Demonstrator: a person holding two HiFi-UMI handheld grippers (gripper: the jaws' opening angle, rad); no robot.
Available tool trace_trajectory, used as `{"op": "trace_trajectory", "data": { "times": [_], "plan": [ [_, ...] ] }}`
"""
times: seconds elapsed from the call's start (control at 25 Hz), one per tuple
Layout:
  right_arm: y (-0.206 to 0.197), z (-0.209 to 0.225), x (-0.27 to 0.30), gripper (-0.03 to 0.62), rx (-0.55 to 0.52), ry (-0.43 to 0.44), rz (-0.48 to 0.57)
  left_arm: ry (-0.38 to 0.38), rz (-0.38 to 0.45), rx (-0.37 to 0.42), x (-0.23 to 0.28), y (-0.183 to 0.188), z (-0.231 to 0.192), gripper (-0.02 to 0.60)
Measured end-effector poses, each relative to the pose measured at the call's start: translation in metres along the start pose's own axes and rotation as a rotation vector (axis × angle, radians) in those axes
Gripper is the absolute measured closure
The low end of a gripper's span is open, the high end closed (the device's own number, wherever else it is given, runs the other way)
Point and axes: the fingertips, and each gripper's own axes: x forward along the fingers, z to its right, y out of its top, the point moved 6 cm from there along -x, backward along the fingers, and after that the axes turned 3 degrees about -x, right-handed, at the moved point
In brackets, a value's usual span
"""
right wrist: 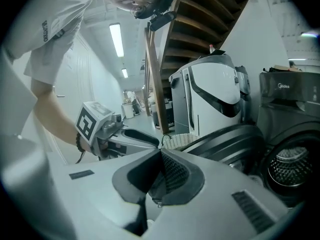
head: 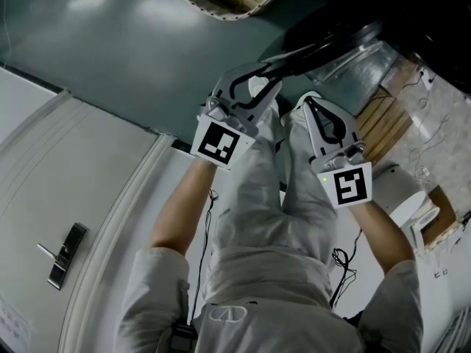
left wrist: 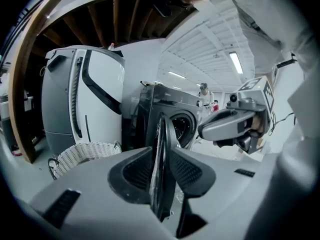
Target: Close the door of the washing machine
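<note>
Both forearms [head: 180, 212] reach out past the person's legs [head: 272, 197], side by side. The left gripper [head: 259, 79] and right gripper [head: 313, 103] are aimed forward and a bit downward.

The left fingers [left wrist: 192, 171] stand partly apart, with the thin edge of the washing machine door [left wrist: 161, 154] sitting in the gap. It's hard to say whether the pads actually touch it. The right fingers [right wrist: 175, 174] are closed together on nothing.

In the head view the door is just a dark shape past the left tips, and the machine is mostly cut off at the frame edge. The gripper views are way clearer. The door hangs open, seen edge-on, in front of the dark washing machine [right wrist: 285, 99] with its drum [right wrist: 290, 169] showing. A white wicker basket [left wrist: 85, 156] and a tall white appliance [left wrist: 65, 99] sit beside it.
</note>
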Motion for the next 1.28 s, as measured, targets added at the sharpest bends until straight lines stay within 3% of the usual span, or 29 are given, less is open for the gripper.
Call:
{"op": "trace_trajectory", "data": {
  "times": [0.2,0.6,0.92,1.28],
  "plan": [
    [-0.029,0.007,0.012,0.583,0.029,-0.024,-0.012,-0.035,-0.032,0.033,0.019,-0.026,-0.001,0.475],
    [-0.049,0.016,0.021,0.583,0.052,-0.053,-0.017,-0.067,-0.077,0.086,0.037,-0.05,-0.004,0.465],
    [-0.057,0.015,0.02,0.583,0.064,-0.063,-0.018,-0.056,-0.081,0.134,0.045,-0.055,-0.002,0.496],
    [-0.064,0.015,0.014,0.583,0.066,-0.079,-0.025,-0.011,-0.083,0.111,0.045,-0.056,-0.001,0.508]
  ]
}}
